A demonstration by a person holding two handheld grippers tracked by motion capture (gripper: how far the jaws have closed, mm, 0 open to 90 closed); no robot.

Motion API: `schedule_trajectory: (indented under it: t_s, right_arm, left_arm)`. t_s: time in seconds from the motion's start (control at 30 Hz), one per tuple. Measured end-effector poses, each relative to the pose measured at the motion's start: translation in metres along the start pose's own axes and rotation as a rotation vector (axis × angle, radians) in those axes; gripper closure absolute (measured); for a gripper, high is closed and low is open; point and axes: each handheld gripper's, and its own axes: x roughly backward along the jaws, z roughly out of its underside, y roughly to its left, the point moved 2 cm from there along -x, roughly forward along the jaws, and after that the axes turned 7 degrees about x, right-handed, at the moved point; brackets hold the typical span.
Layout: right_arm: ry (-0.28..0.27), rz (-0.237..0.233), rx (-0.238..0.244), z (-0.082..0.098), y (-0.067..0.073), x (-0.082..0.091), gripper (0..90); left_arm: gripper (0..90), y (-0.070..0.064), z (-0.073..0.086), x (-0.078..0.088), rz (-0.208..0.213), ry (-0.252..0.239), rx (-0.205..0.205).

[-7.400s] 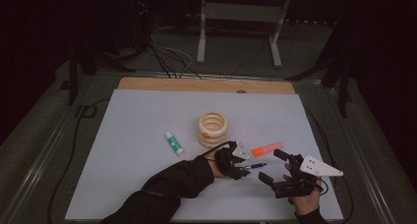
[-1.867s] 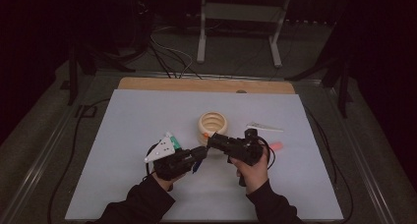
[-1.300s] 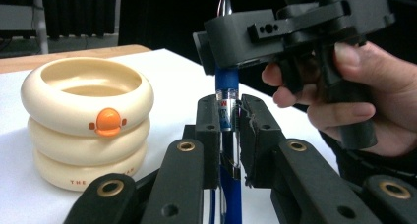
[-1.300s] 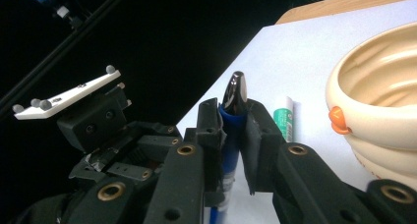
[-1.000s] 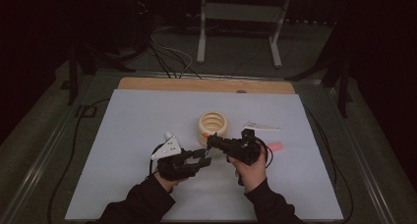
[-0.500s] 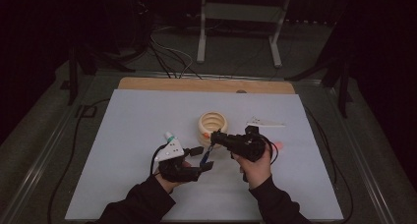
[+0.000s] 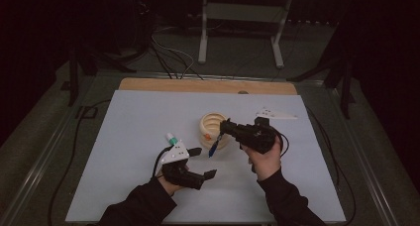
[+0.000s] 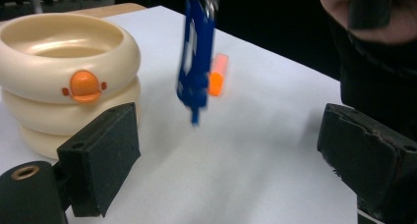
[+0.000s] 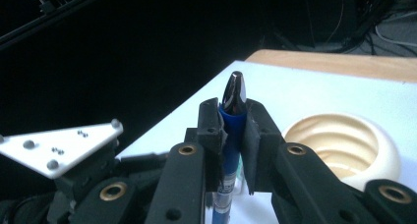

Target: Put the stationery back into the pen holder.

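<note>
beside the cream holder (image 7: 214, 129), right claw (image 7: 224, 127) grips the blue pen (image 7: 212, 147); left claw (image 7: 202, 162) just opened, empty.

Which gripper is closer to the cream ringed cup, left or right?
Right. The right gripper, shut on a blue pen, hangs just beside the cream ringed cup. The left gripper sits open, lower on the table, nearer the person, apart from the cup.

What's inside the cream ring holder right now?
The cream ring holder looks empty: ribbed inner walls, nothing standing in it. Its bottom is hidden by the rim. The blue pen hangs outside it, clamped in the right tool, near an orange marker on the table.
</note>
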Motion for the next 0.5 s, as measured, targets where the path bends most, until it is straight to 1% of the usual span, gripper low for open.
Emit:
schedule_trajectory:
  t_s: [0.07, 0.13, 0.17, 0.2, 0.23, 0.27, 0.3, 0.33, 0.4, 0.43, 0.47, 0.5]
  right_arm:
    - [-0.005, 0.001, 0.002, -0.003, 0.0, 0.001, 79.7]
    - [-0.013, 0.004, 0.011, -0.007, 0.0, 0.002, 79.7]
    - [-0.019, 0.004, 0.013, -0.01, 0.0, 0.002, 79.7]
    - [-0.022, 0.005, 0.017, -0.012, 0.0, 0.002, 79.7]
    - [-0.021, 0.01, 0.022, -0.014, 0.0, 0.002, 79.7]
    - [-0.016, 0.015, 0.023, -0.016, 0.0, 0.001, 79.7]
    - [-0.015, 0.018, 0.029, -0.017, -0.001, 0.0, 79.7]
    - [-0.015, 0.02, 0.031, -0.019, -0.001, 0.0, 79.7]
    - [-0.015, 0.024, 0.038, -0.022, -0.001, -0.002, 79.7]
    - [-0.018, 0.025, 0.04, -0.023, -0.002, -0.003, 79.7]
    - [-0.018, 0.025, 0.04, -0.023, -0.002, -0.003, 79.7]
    - [-0.023, 0.03, 0.046, -0.028, -0.003, -0.006, 79.7]
  left_arm:
    - [6.4, 0.0, 0.0, -0.001, 0.011, 0.009, 0.005]
    - [4.9, -0.001, 0.001, -0.002, 0.007, 0.013, 0.003]
    - [4.9, -0.001, 0.002, -0.002, 0.013, 0.015, 0.004]
    - [4.8, -0.001, 0.002, -0.003, 0.007, 0.019, 0.002]
    - [4.2, -0.002, 0.002, -0.003, 0.015, 0.021, 0.003]
    - [2.8, -0.002, 0.002, -0.003, 0.023, 0.025, 0.004]
    - [2.6, -0.002, 0.002, -0.003, 0.019, 0.026, 0.005]
    - [2.2, -0.002, 0.003, -0.003, 0.03, 0.028, 0.005]
    - [1.2, -0.001, 0.003, -0.003, 0.028, 0.029, 0.005]
    - [1.0, -0.001, 0.003, -0.003, 0.043, 0.034, 0.006]
    - [0.1, -0.001, 0.003, -0.003, 0.043, 0.034, 0.006]
    - [0.1, -0.001, 0.003, -0.003, 0.043, 0.035, 0.002]
